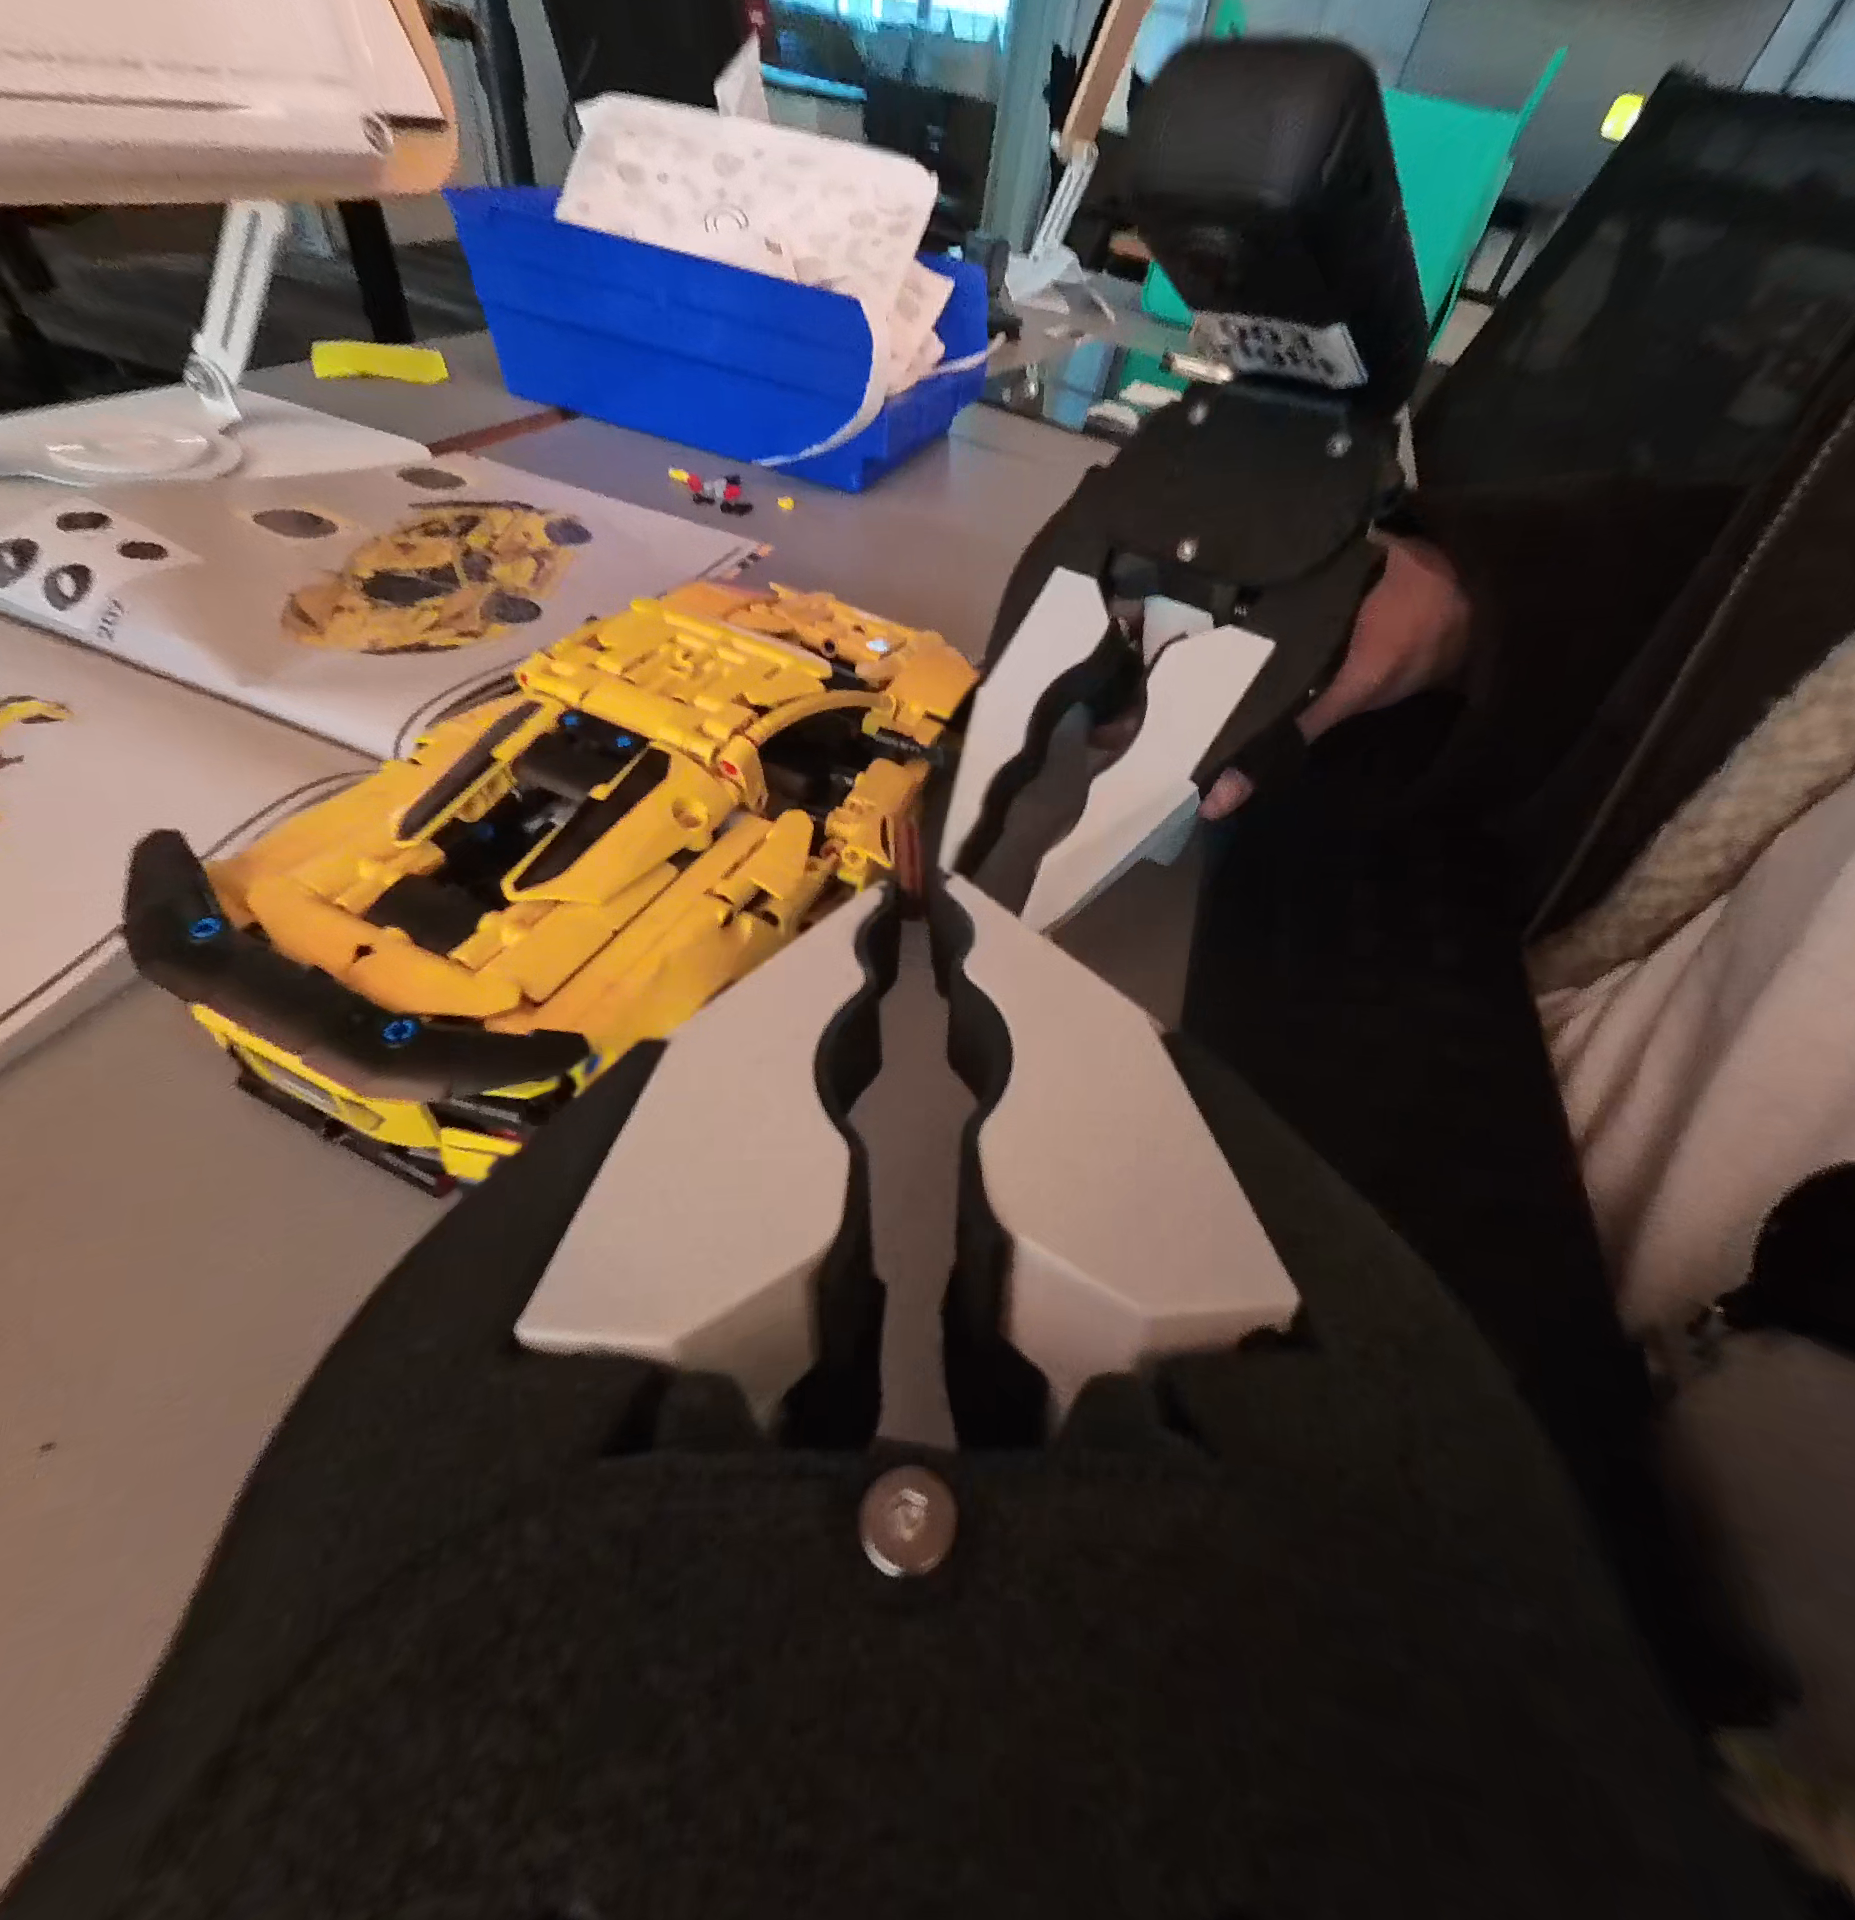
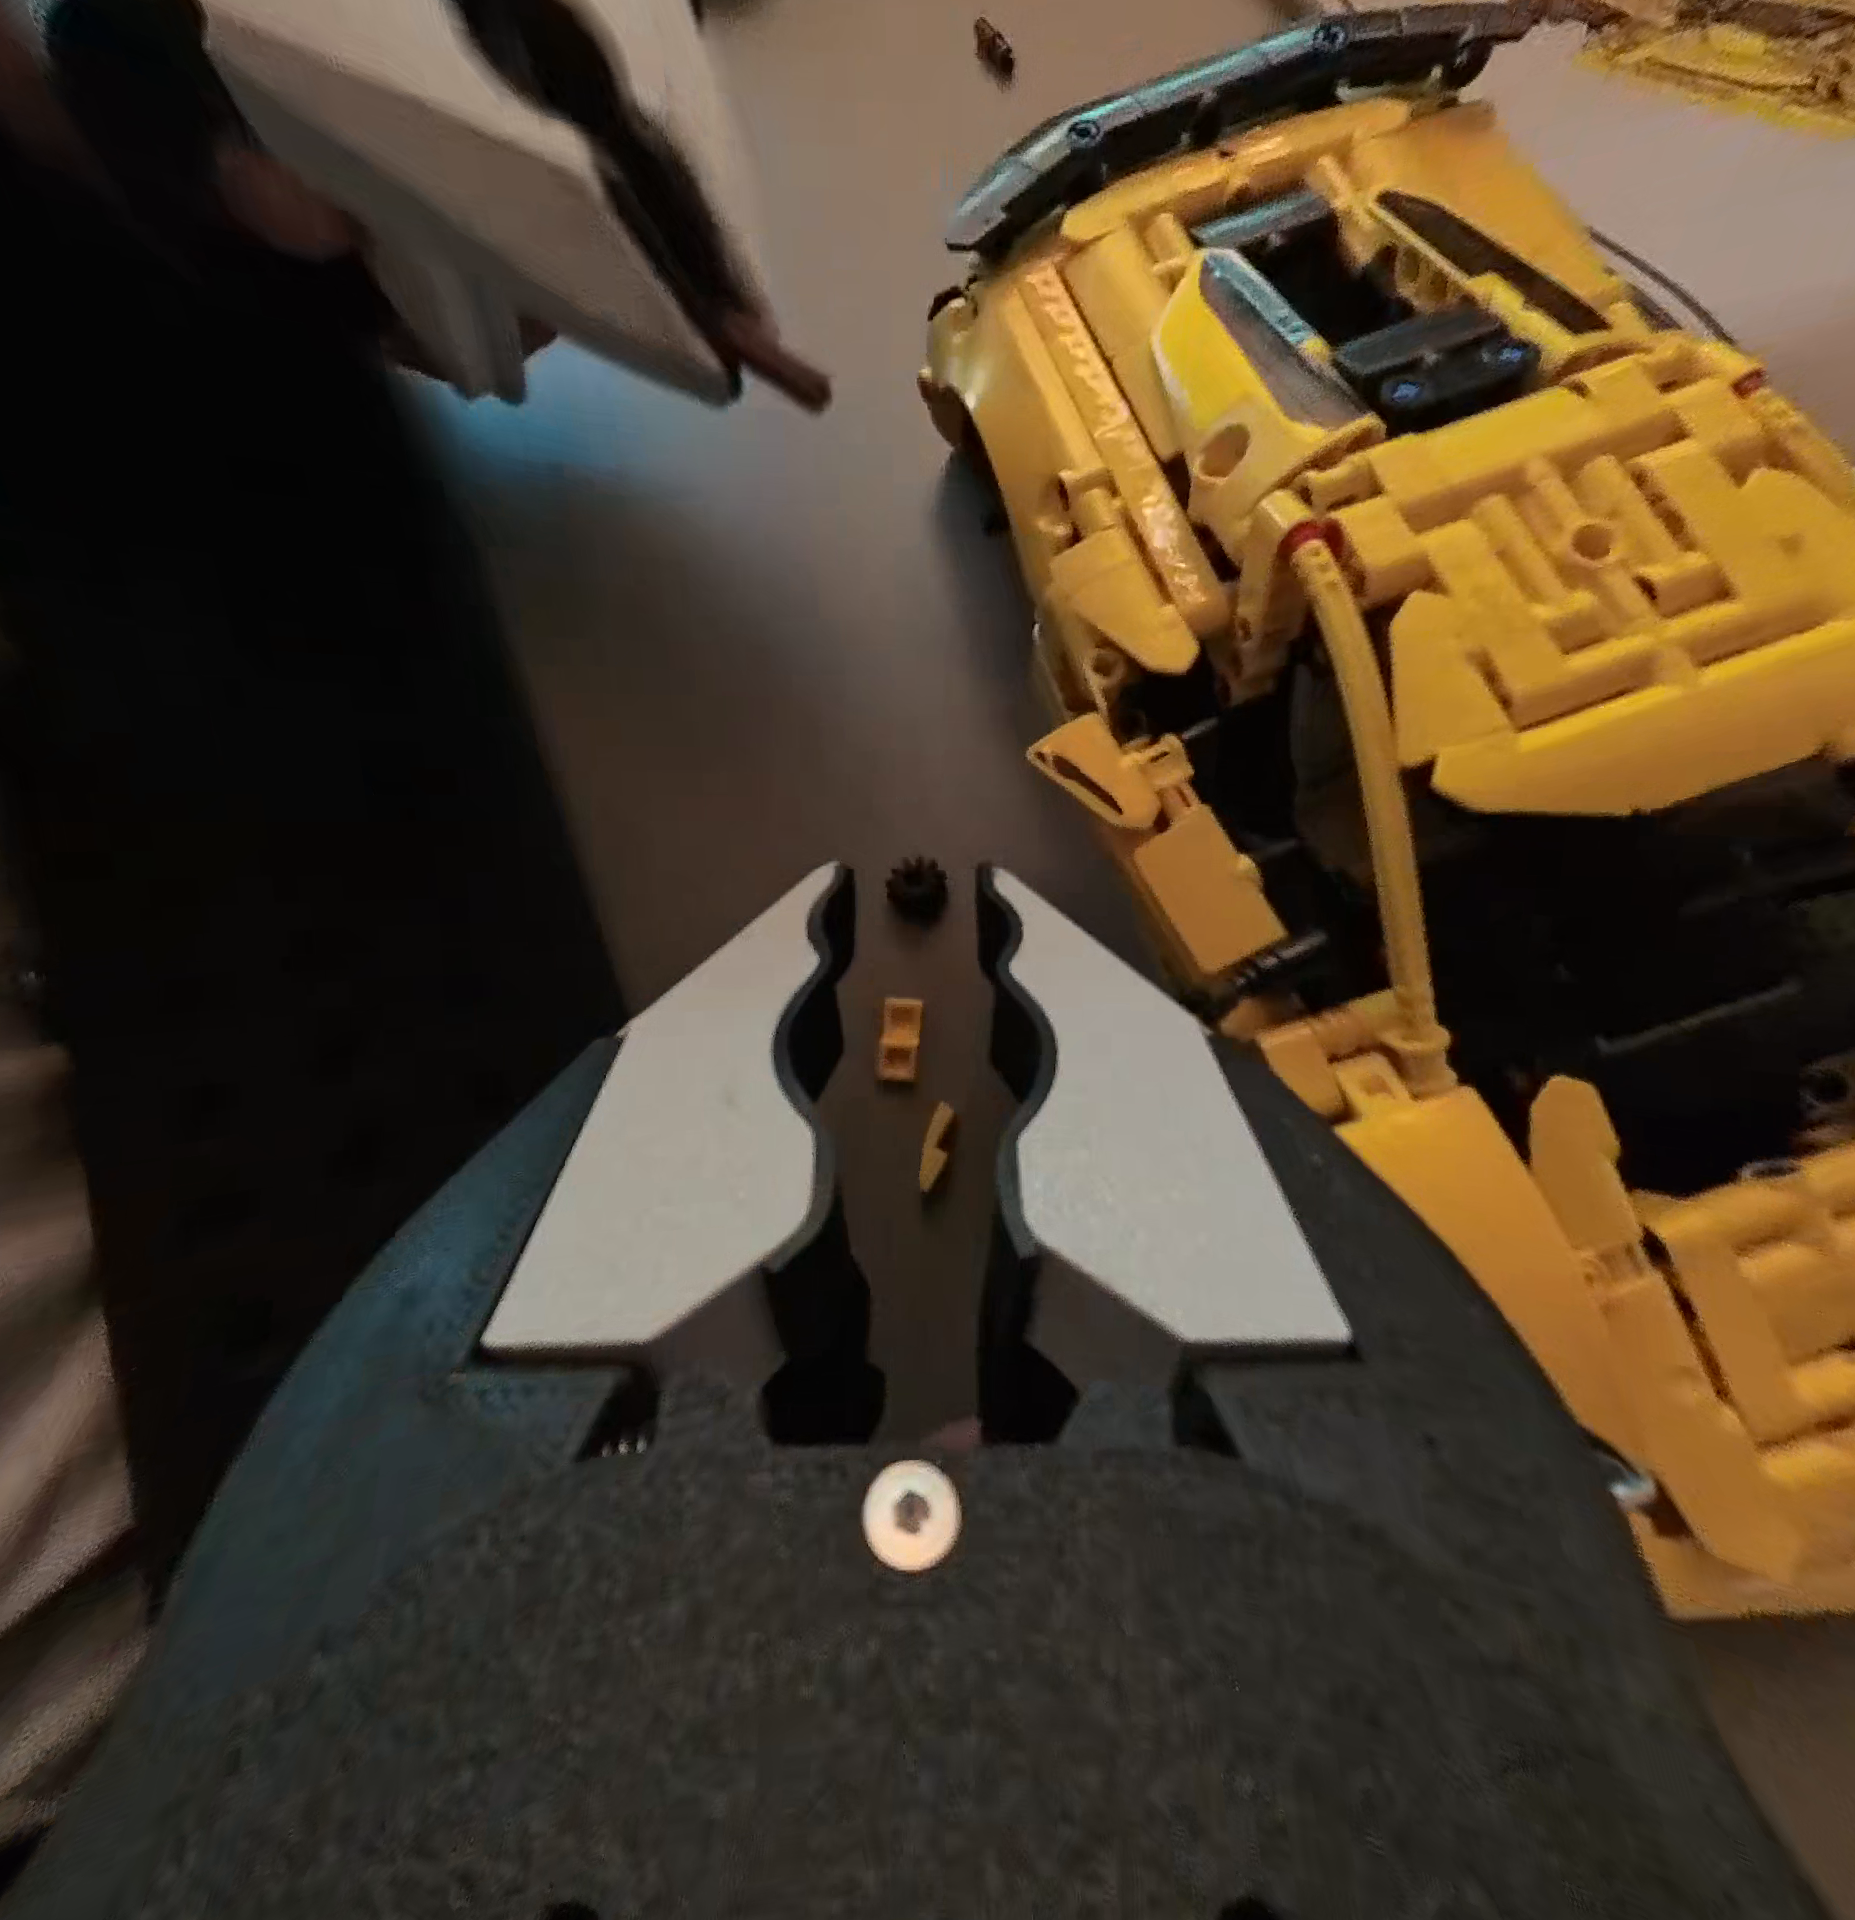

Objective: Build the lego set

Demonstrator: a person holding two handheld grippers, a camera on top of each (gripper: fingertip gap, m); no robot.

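The yellow lego car (image 1: 590, 831) with a black rear wing stands on the grey table (image 1: 175, 1299). My left gripper (image 1: 907, 896) is beside the car's right side, shut on a small brown pin (image 1: 908, 857). In the right wrist view the left gripper (image 2: 731, 353) shows at the top left with the brown pin (image 2: 788, 379) sticking out of its tips. My right gripper (image 2: 915, 878) is open, low over the table left of the car (image 2: 1422, 727). A black gear (image 2: 915, 885) and two small yellow pieces (image 2: 899, 1039) (image 2: 938, 1143) lie between its fingers. The right gripper (image 1: 996, 894) also shows in the left wrist view.
An open instruction booklet (image 1: 383, 592) lies behind the car. A blue bin (image 1: 694, 343) holding plastic bags stands at the back, with several small loose pieces (image 1: 720, 488) in front of it. A white lamp base (image 1: 102, 447) is at the far left. Another small brown piece (image 2: 996, 42) lies farther off. Spacing between my two grippers at the tips: around 8 cm.
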